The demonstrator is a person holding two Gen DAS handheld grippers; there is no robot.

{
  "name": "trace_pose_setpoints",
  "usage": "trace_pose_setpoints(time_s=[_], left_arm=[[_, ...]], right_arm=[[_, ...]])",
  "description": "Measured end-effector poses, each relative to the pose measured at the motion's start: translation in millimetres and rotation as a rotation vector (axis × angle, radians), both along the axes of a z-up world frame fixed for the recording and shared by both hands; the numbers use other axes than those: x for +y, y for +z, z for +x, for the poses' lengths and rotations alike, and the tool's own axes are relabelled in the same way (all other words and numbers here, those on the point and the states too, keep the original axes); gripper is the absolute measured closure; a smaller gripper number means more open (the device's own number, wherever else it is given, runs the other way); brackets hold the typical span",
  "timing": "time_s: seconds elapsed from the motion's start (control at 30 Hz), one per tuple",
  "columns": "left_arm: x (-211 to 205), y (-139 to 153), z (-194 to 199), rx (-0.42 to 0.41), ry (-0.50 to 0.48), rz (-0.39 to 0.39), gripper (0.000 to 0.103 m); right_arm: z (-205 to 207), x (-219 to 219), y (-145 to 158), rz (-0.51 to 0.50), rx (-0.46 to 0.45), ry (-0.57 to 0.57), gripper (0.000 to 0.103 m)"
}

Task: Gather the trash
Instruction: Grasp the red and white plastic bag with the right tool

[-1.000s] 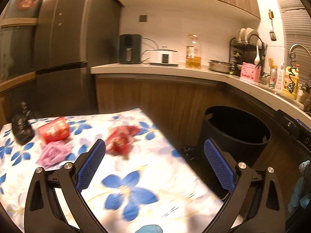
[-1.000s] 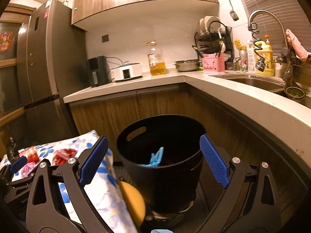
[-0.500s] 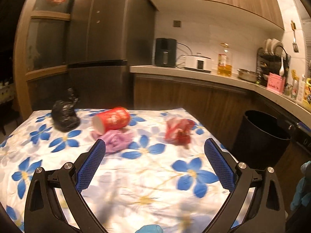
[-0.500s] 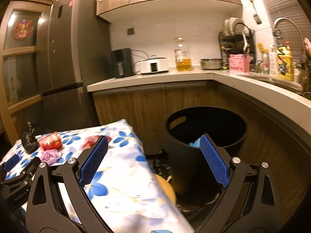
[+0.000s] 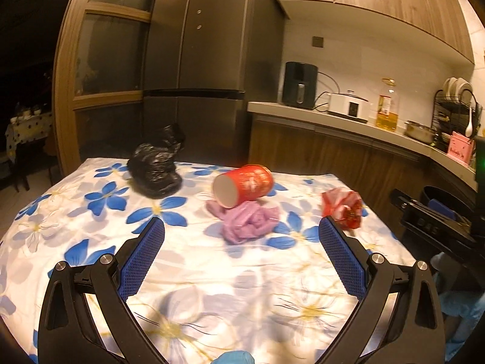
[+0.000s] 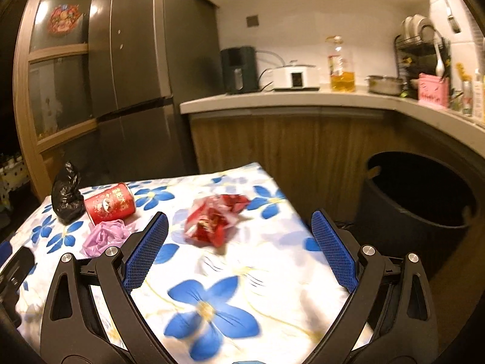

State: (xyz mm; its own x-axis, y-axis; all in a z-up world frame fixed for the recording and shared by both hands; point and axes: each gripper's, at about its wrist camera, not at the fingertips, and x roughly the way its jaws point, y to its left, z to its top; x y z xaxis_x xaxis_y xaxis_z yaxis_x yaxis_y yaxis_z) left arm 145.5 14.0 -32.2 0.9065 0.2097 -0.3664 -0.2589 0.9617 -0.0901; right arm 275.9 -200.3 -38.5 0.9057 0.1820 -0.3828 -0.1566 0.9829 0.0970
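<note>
Both tongs spread, empty: left tongs (image 5: 241, 237), right tongs (image 6: 239, 229). Four pieces left on bench (image 5: 91, 242): black bag (image 5: 156, 168), red cup (image 5: 244, 185), purple wrapper (image 5: 247, 223), red wrapper (image 6: 213, 221). Bin (image 6: 424, 209) waits.

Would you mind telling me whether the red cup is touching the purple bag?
Touching: the left wrist view shows the red cup's open rim resting against the purple bag.

A big dark fridge (image 5: 194, 60) stands beside a wooden counter (image 6: 303, 103). Warm light shines on the white wall (image 6: 303, 15).
</note>
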Motion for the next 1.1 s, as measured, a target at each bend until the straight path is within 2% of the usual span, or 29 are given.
trace_pose_setpoints(time_s=[0.1,0.23,0.4,0.47,0.5,0.57,0.67,0.93,1.1], left_arm=[[9,-2,5,0.004,0.016,-0.009,0.006],[16,-2,12,0.009,0.022,-0.011,0.006],[21,0,21,0.013,0.030,-0.011,0.006],[23,-1,25,0.017,0.026,-0.025,0.006],[24,-1,26,0.020,0.025,-0.029,0.006],[25,-3,31,0.027,0.025,-0.038,0.006],[26,-6,36,0.040,0.031,-0.047,0.006],[21,-9,47,0.057,0.051,-0.043,0.006],[15,-12,68,0.066,0.089,-0.053,0.006]], right_arm=[[18,13,-5,0.001,0.009,0.014,0.012],[46,27,-11,-0.002,0.031,0.014,0.023],[76,34,-27,0.007,0.100,0.010,0.040],[84,37,-35,0.001,0.141,0.021,0.053],[86,38,-38,0.001,0.156,0.030,0.056],[90,39,-43,0.005,0.179,0.048,0.075],[90,36,-44,0.019,0.180,0.064,0.086],[60,27,-28,0.060,0.085,0.057,0.089],[29,11,-15,0.105,0.022,0.037,0.089]])
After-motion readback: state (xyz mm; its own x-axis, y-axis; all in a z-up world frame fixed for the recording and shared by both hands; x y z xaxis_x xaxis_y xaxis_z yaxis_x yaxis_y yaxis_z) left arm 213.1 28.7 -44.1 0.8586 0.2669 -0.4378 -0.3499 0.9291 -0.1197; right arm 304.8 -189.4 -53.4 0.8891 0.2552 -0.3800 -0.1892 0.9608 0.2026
